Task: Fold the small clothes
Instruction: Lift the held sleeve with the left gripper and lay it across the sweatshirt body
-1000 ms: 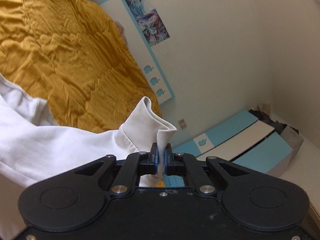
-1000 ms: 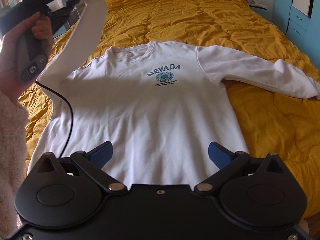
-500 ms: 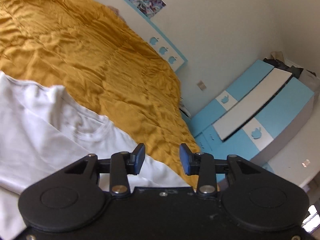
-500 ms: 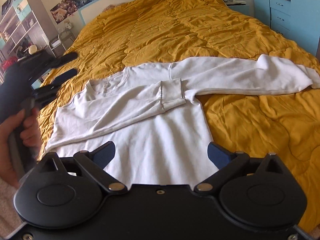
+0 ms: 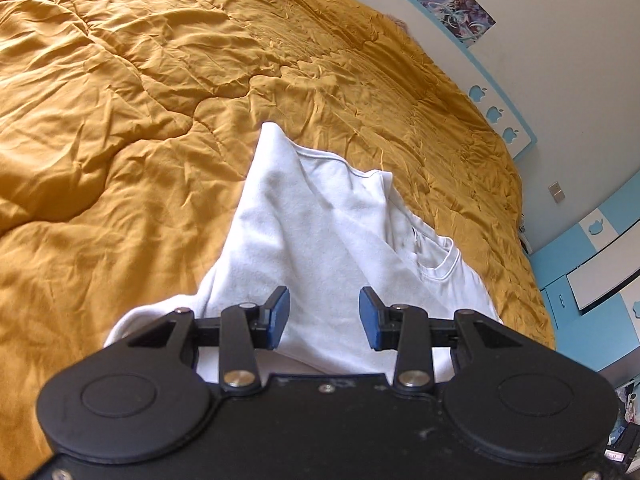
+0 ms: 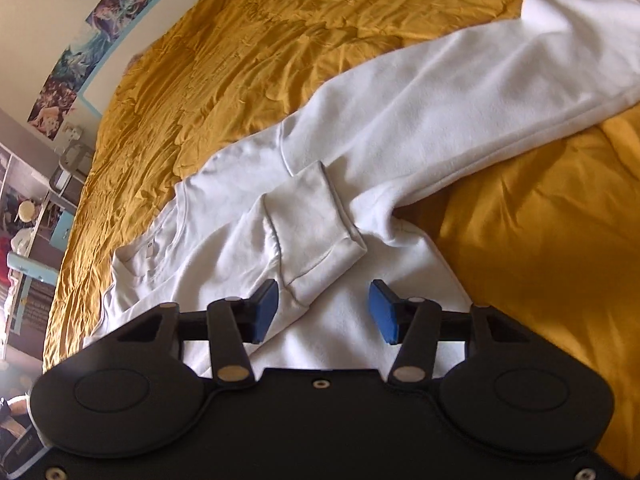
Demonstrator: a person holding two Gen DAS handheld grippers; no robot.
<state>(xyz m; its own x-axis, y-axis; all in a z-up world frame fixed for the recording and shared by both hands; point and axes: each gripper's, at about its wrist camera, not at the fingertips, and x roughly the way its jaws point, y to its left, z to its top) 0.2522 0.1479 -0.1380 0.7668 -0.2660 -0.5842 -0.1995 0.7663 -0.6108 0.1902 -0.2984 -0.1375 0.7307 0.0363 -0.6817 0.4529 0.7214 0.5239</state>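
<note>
Mustard quilt point(image 5: 160, 120) covered the bed. On it I saw the white sweatshirt point(image 6: 360, 152) lying flat, one sleeve stretched far right, the other folded across the chest, its cuff point(image 6: 316, 232) just ahead of my right gripper point(image 6: 322, 310). Right jaws were closing, gripping nothing. Left gripper point(image 5: 324, 318) hung half open over the sweatshirt, empty.

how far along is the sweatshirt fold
Early. Done: one sleeve lies folded across the chest of the white sweatshirt. In hand: nothing; the left tongs are open, and the right tongs are closing above that cuff without pinching it. Left: the other sleeve, spread out on the yellow quilt, then the body.
</note>
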